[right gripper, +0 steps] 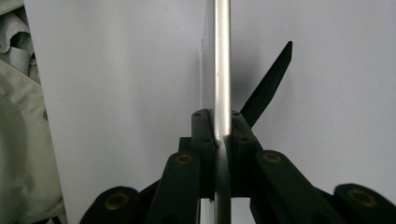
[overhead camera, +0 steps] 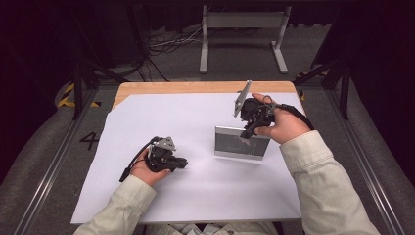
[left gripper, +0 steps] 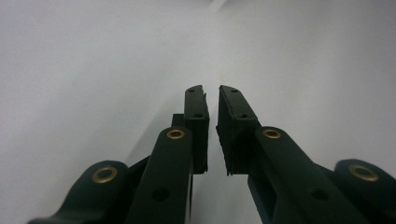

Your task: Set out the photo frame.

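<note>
Right gripper clamped on top edge of upright silver frame; left gripper nearly together, holding nothing, resting on white sheet.

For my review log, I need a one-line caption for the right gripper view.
Right gripper clamps the top edge of an upright silver picture frame, its black stand splayed over the white table cover.
</note>
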`<move>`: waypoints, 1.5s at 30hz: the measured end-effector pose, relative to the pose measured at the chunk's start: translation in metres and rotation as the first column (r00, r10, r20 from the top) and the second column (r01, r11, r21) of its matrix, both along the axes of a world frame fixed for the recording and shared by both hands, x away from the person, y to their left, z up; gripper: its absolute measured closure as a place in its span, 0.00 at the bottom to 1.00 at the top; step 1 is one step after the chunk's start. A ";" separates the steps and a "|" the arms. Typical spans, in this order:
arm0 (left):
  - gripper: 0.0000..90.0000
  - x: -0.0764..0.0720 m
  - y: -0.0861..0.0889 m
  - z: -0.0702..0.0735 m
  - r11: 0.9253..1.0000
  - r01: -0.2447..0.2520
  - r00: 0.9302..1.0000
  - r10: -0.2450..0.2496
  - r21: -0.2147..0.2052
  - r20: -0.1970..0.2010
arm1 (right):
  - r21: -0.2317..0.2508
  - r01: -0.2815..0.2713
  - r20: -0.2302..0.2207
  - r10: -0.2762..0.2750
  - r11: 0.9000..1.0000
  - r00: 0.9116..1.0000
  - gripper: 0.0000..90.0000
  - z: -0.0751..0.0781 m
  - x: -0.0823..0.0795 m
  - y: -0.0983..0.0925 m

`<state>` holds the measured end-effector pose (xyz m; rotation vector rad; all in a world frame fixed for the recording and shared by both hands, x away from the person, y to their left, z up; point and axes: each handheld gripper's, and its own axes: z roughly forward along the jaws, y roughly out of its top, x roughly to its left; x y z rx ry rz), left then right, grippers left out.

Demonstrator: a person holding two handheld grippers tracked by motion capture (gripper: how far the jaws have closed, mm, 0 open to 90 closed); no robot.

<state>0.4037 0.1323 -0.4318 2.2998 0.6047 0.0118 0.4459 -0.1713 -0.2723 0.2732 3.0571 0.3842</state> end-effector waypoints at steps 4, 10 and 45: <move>0.91 0.000 0.000 0.000 1.000 0.001 1.000 -0.001 0.000 -0.002 | -0.006 -0.054 0.000 0.054 0.999 0.999 0.93 -0.002 0.000 0.001; 0.91 0.000 -0.001 0.000 1.000 0.004 1.000 -0.004 0.002 -0.005 | -0.002 -0.093 -0.012 0.093 0.996 0.996 0.93 -0.005 0.000 0.002; 0.91 0.000 -0.002 0.000 1.000 0.004 1.000 -0.004 0.002 -0.003 | 0.010 -0.130 0.034 0.130 0.991 0.991 0.84 -0.017 0.008 -0.003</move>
